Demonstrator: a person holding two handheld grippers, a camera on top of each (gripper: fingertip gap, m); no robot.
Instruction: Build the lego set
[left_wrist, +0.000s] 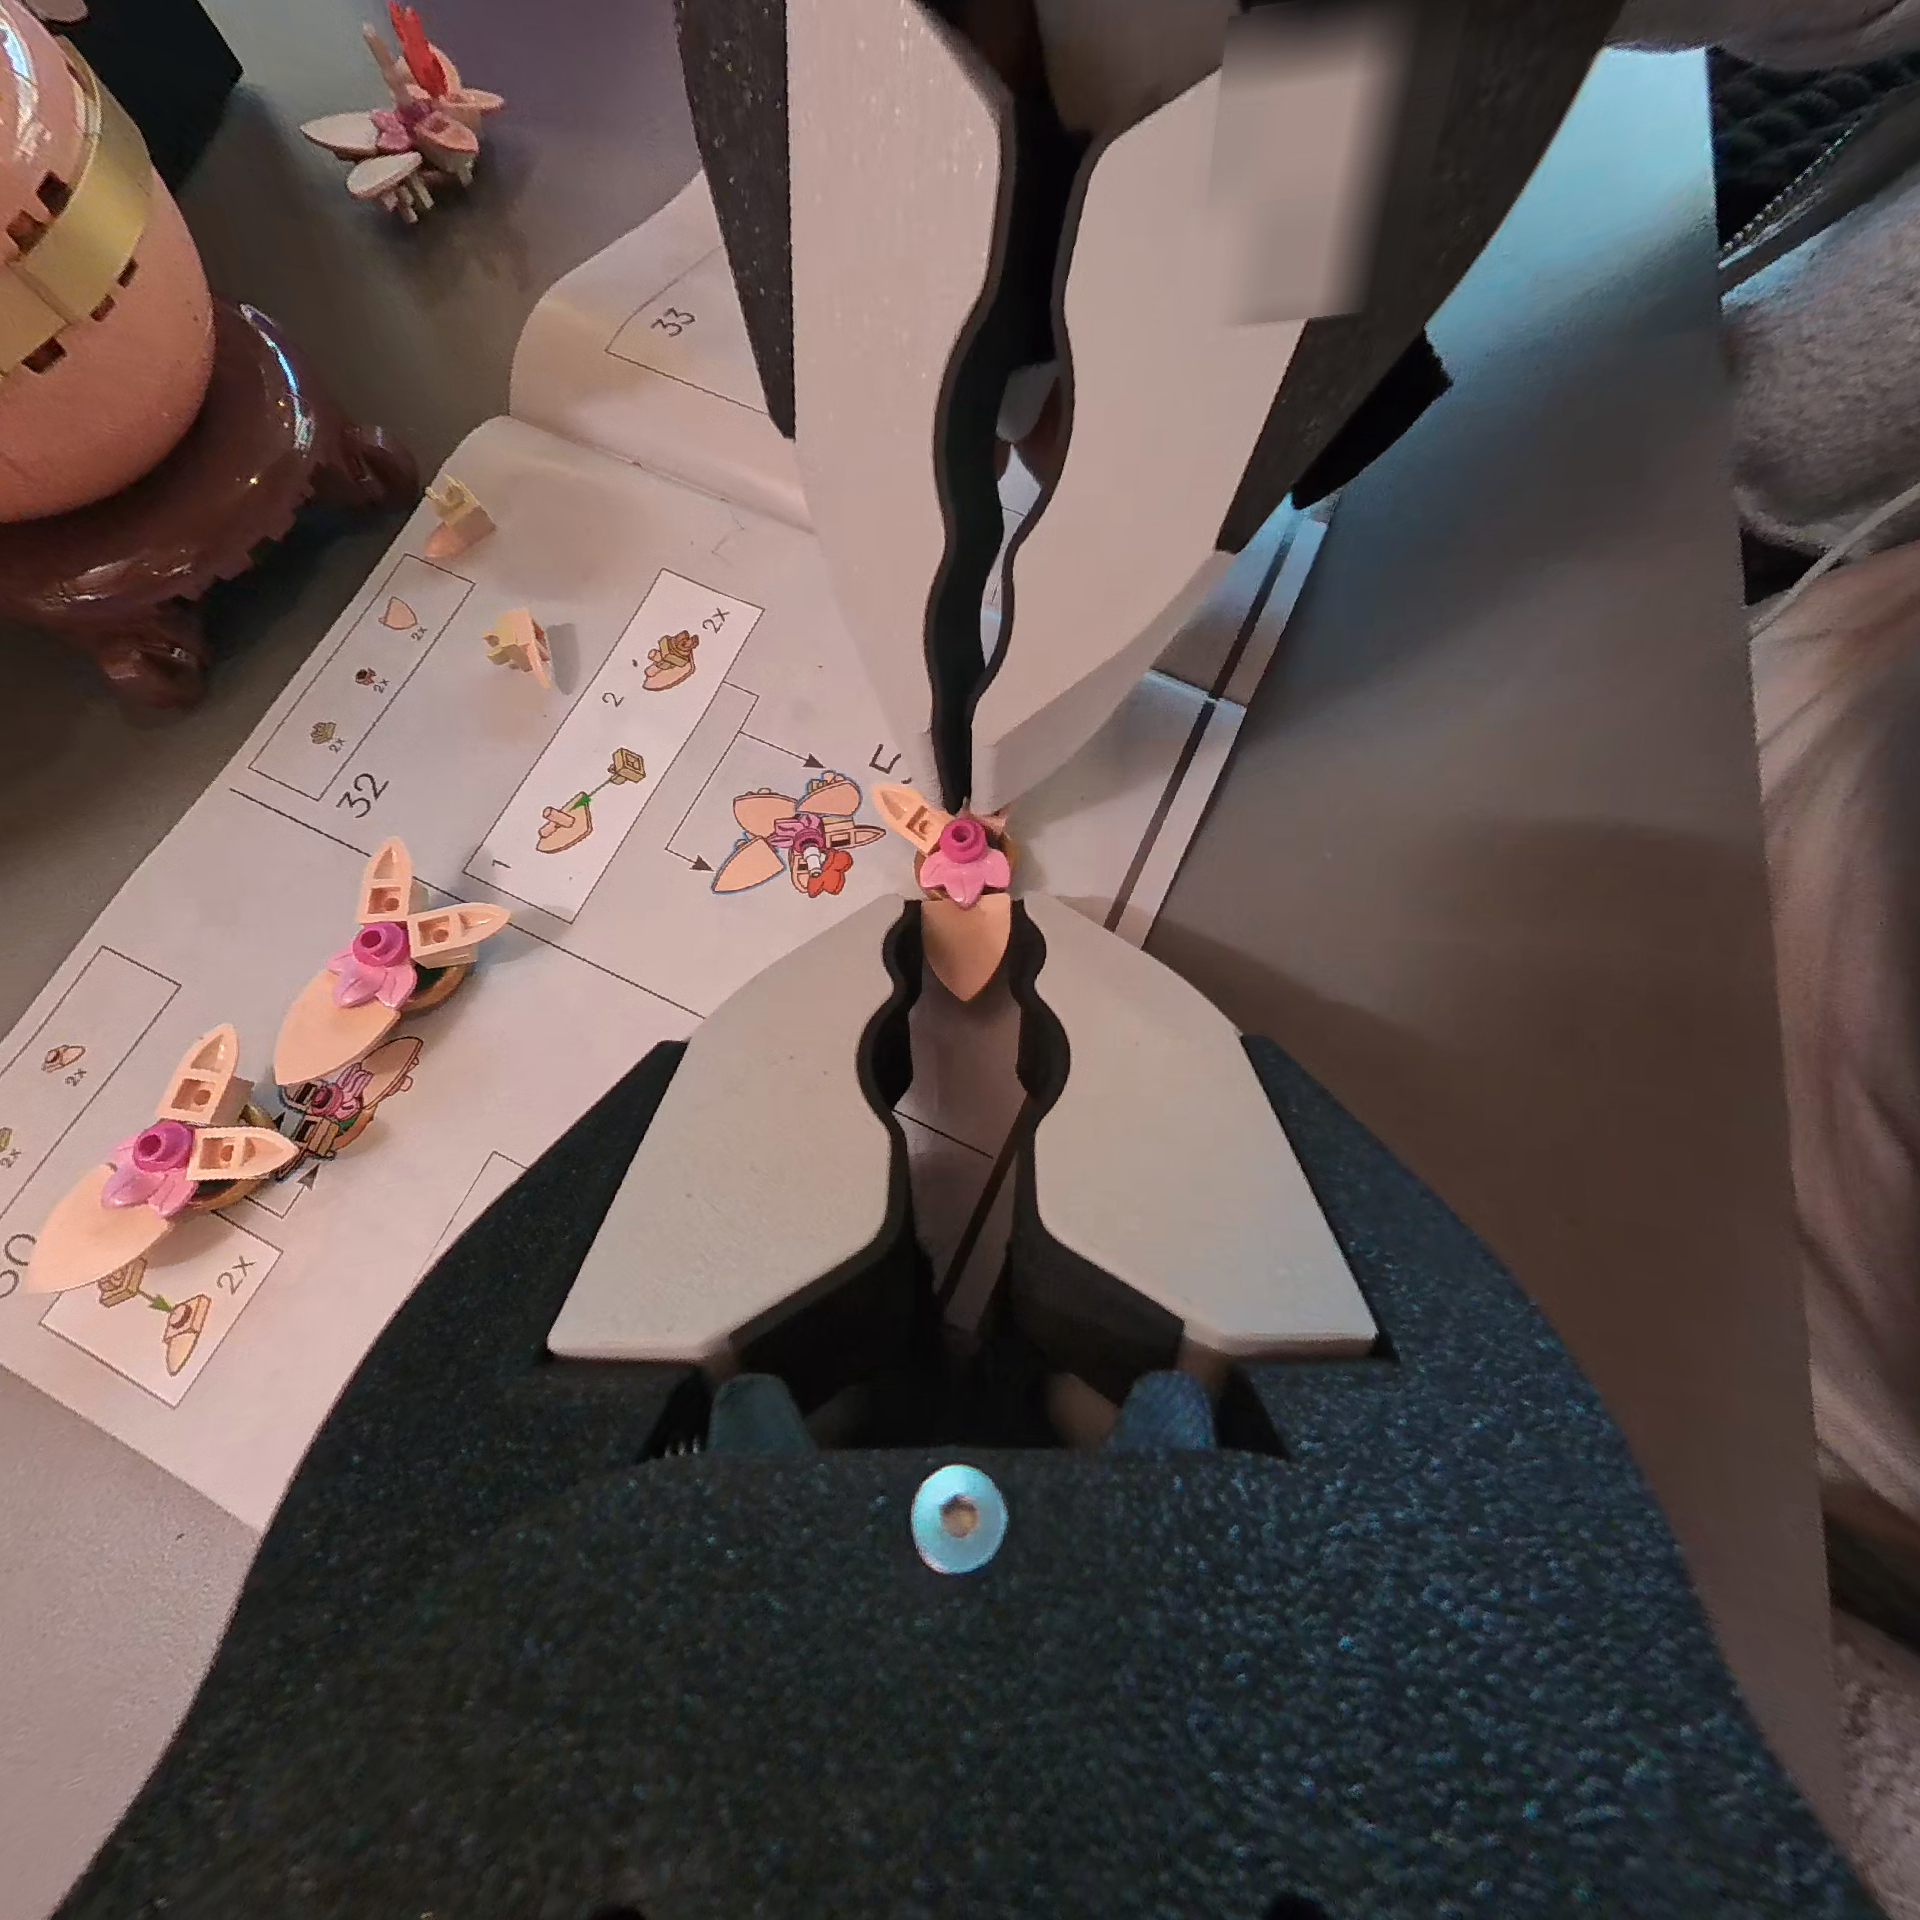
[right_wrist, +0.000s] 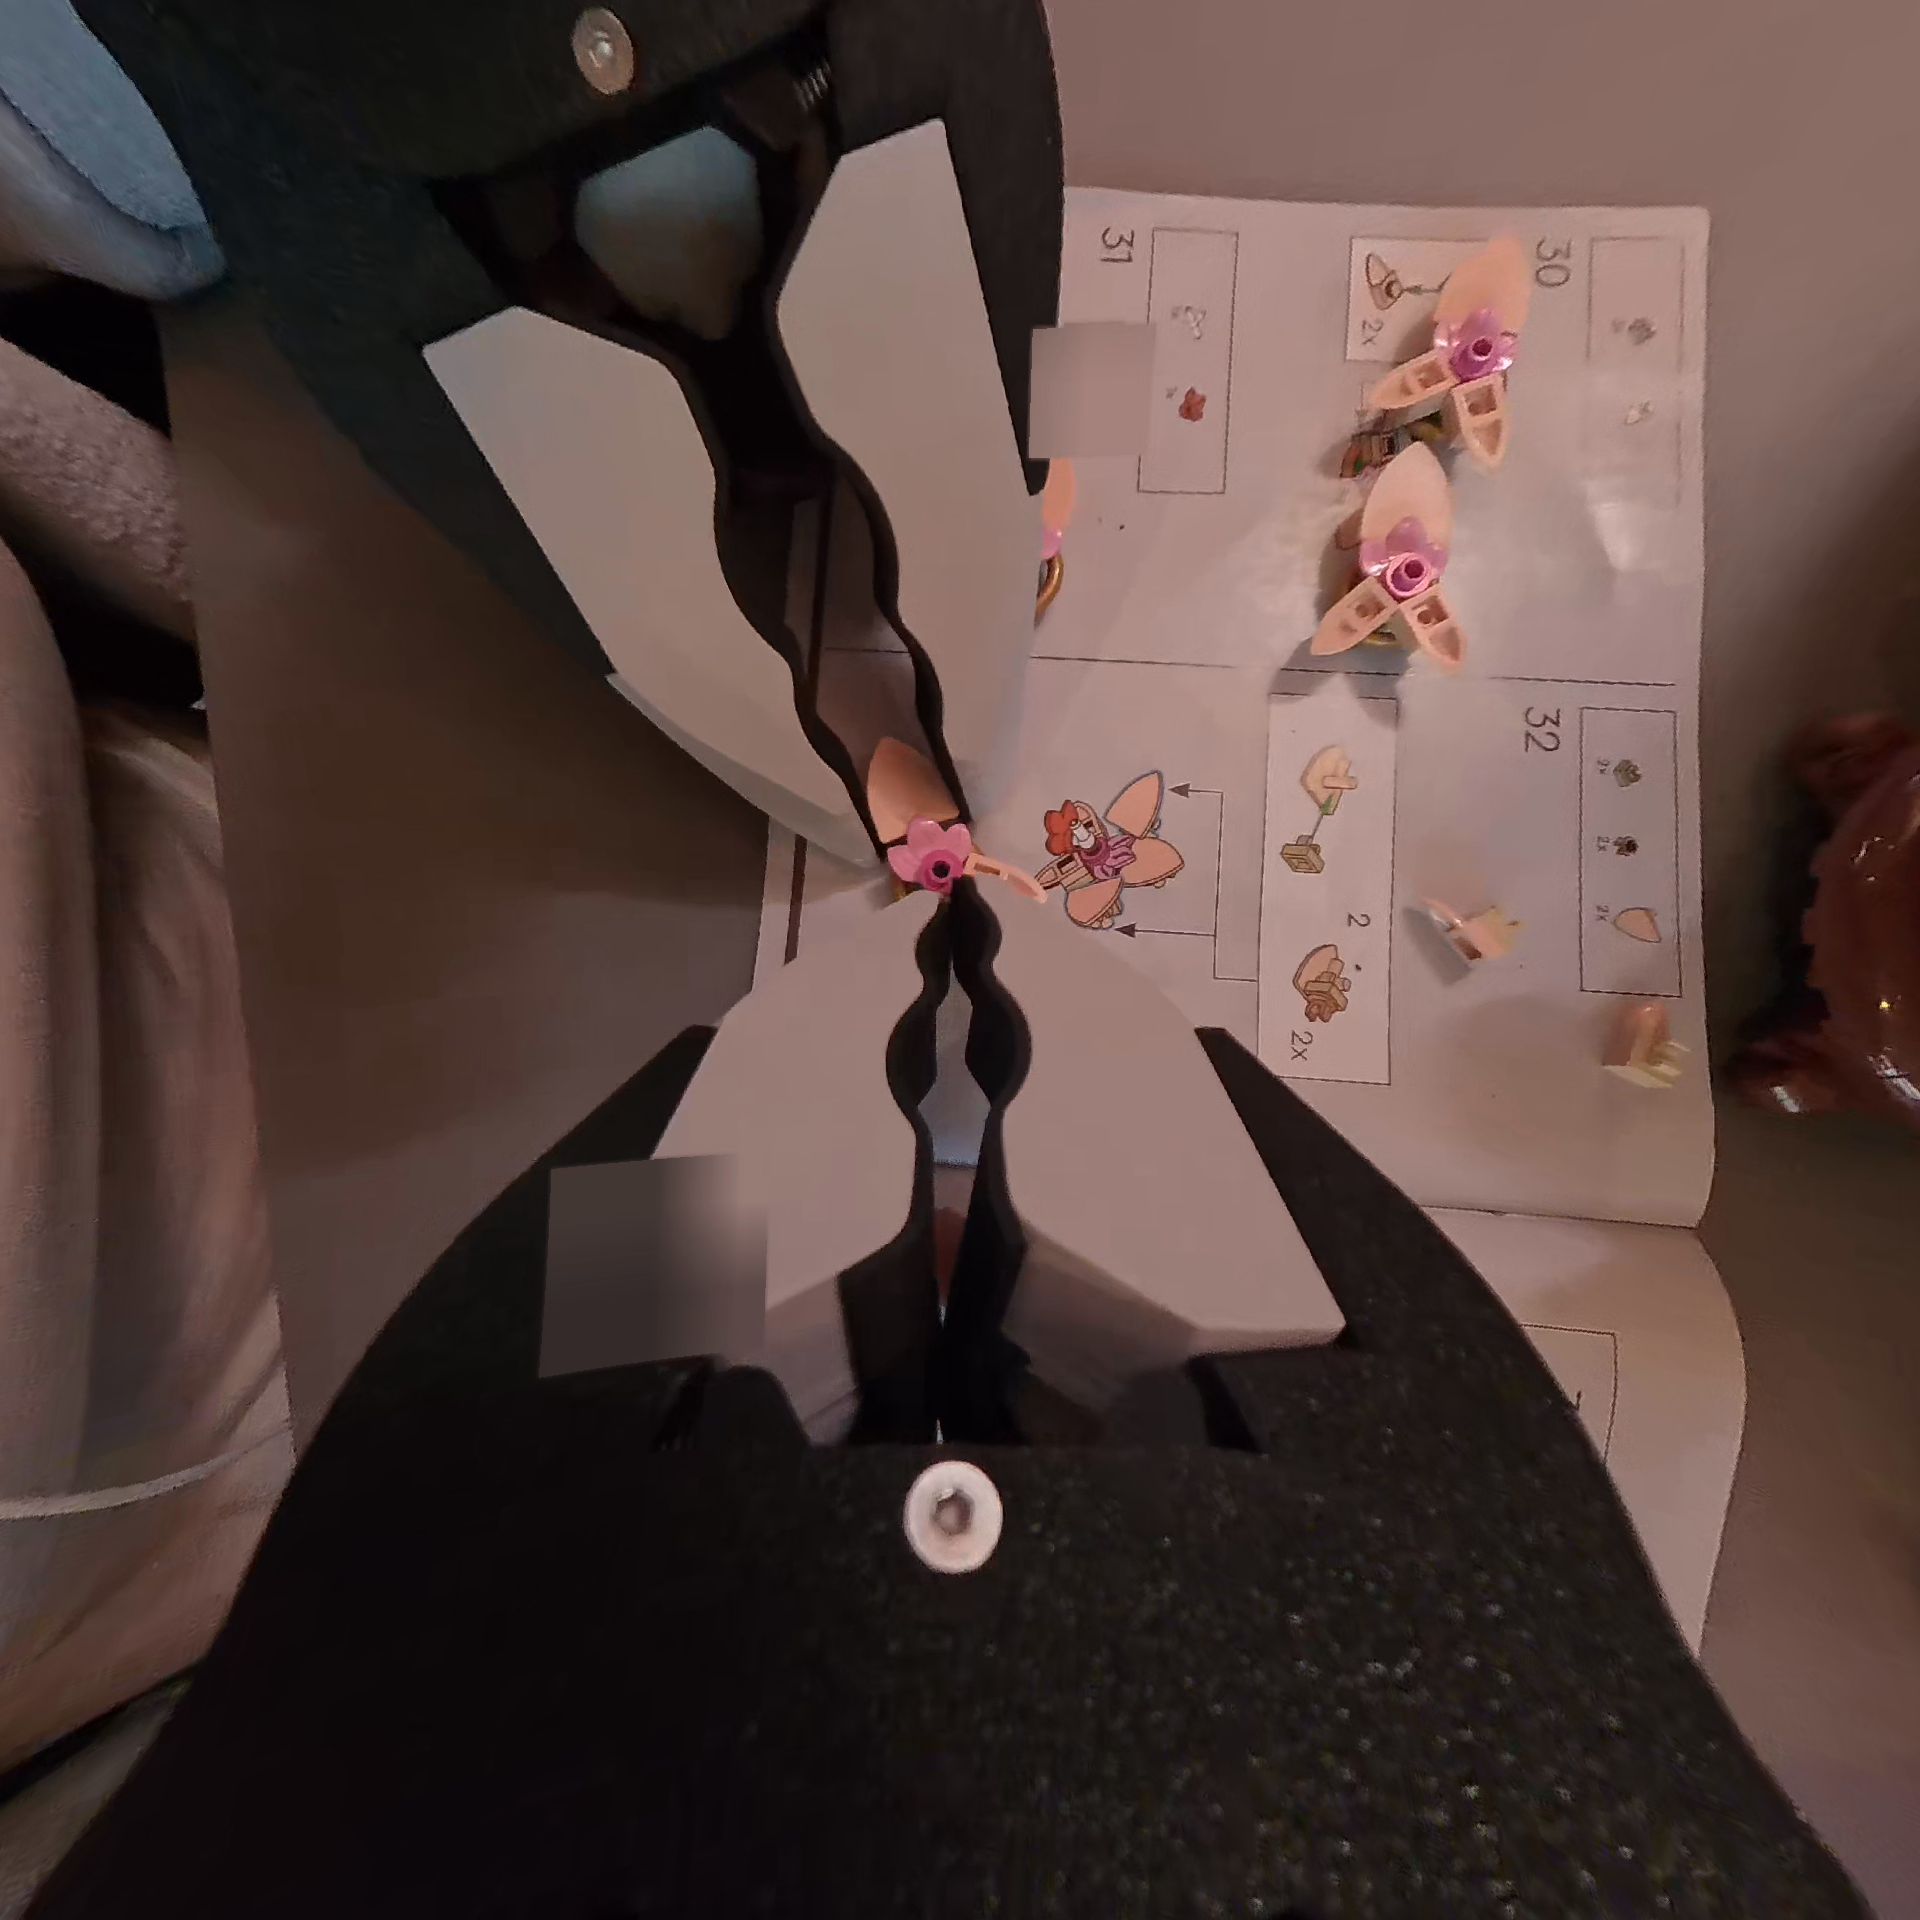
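Observation:
A small flower assembly (left_wrist: 964, 854) with a pink blossom, peach petals and a gold base is held between both grippers above the instruction booklet (left_wrist: 623, 935). My left gripper (left_wrist: 966, 914) is shut on its large peach petal (left_wrist: 966, 956). My right gripper (left_wrist: 971, 802) comes in from the opposite side, shut on the assembly's far edge. In the right wrist view the assembly (right_wrist: 928, 850) sits between my right gripper (right_wrist: 951, 909) below it and the left gripper (right_wrist: 920, 821) above it.
Two finished flower assemblies (left_wrist: 384, 966) (left_wrist: 156, 1153) lie on the booklet's left side, also in the right wrist view (right_wrist: 1455, 353) (right_wrist: 1392, 571). Two loose petal pieces (left_wrist: 457, 514) (left_wrist: 520, 639) lie farther back. A pink egg-shaped model on a brown stand (left_wrist: 94, 312) and a flower cluster (left_wrist: 416, 114) stand beyond. Only a small space, under 4 cm, lies between the two pairs of fingers.

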